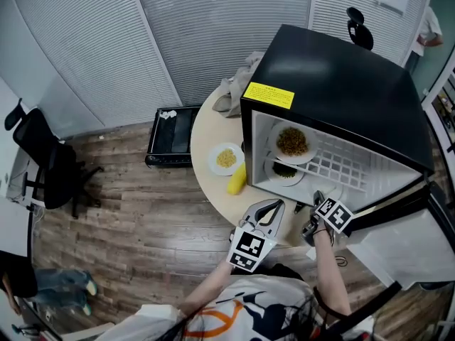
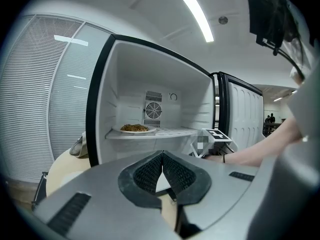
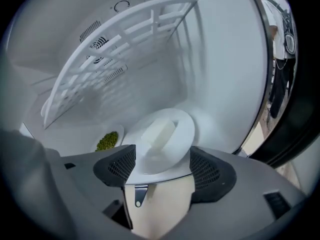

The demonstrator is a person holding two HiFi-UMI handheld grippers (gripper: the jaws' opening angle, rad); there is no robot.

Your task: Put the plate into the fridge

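A white plate with a pale block on it lies on the floor of the black fridge. My right gripper is open, its pads on either side of the plate's near rim and apart from it. In the head view the right gripper reaches into the fridge's lower opening. A plate of green food sits further in, and a plate of brown food is on the wire shelf. My left gripper hovers at the table edge, shut and empty, with its pads touching.
A plate of yellow food and a yellow object rest on the round table left of the fridge. The fridge door stands open at the right. A grey bag lies behind. A black case and an office chair stand on the floor.
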